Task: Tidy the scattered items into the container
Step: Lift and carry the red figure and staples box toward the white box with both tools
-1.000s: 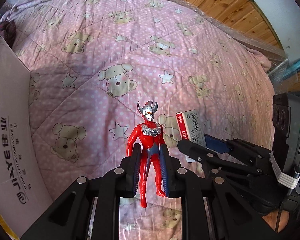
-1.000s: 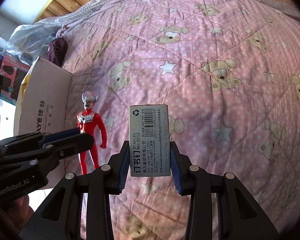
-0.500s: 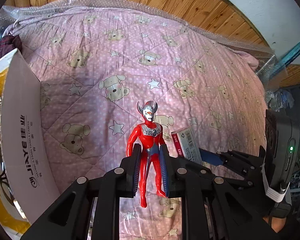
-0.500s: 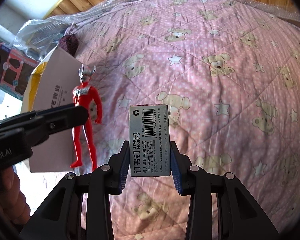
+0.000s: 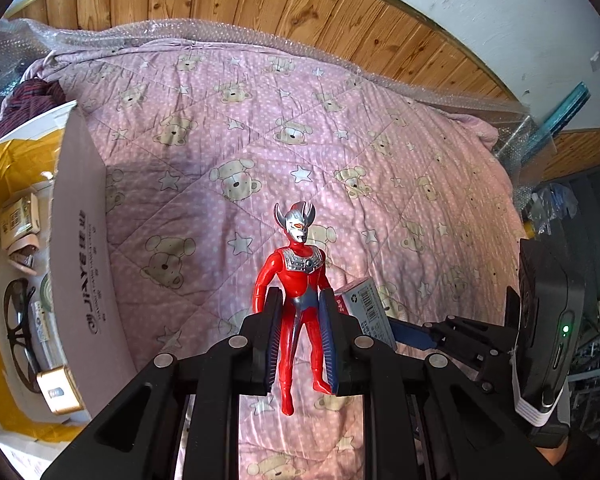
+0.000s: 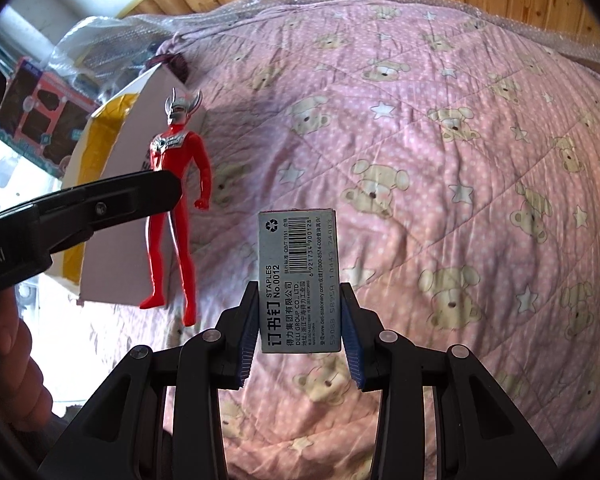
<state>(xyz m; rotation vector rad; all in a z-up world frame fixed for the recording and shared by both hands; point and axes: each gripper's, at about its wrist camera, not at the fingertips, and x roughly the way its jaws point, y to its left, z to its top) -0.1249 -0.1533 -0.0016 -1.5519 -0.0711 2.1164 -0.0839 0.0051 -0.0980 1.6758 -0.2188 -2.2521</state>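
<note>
My left gripper [image 5: 300, 312] is shut on a red and silver toy figure [image 5: 298, 276], held upright by the legs above the pink quilt. My right gripper [image 6: 300, 316] is shut on a grey staples box [image 6: 300, 280], held on end. The staples box [image 5: 364, 308] and the right gripper [image 5: 416, 332] show just right of the figure in the left wrist view. In the right wrist view the toy figure [image 6: 176, 200] hangs at the left in the left gripper [image 6: 140, 196]. The cardboard box [image 5: 82, 264] stands open at the left, its wall facing the figure.
Inside the cardboard box lie dark glasses [image 5: 18, 328], a gold gadget [image 5: 58, 394] and small packs [image 5: 18, 220]. A pink bear-print quilt [image 6: 440, 160] covers the bed. Wooden panelling [image 5: 260, 4] backs it. A dark red cloth [image 5: 28, 96] lies behind the box. A hand [image 6: 12, 368] holds the left gripper.
Both grippers have risen and pulled back from the quilt, still holding their items. The cardboard box's inside has come into the left wrist view, and the figure now overlaps the box in the right wrist view.
</note>
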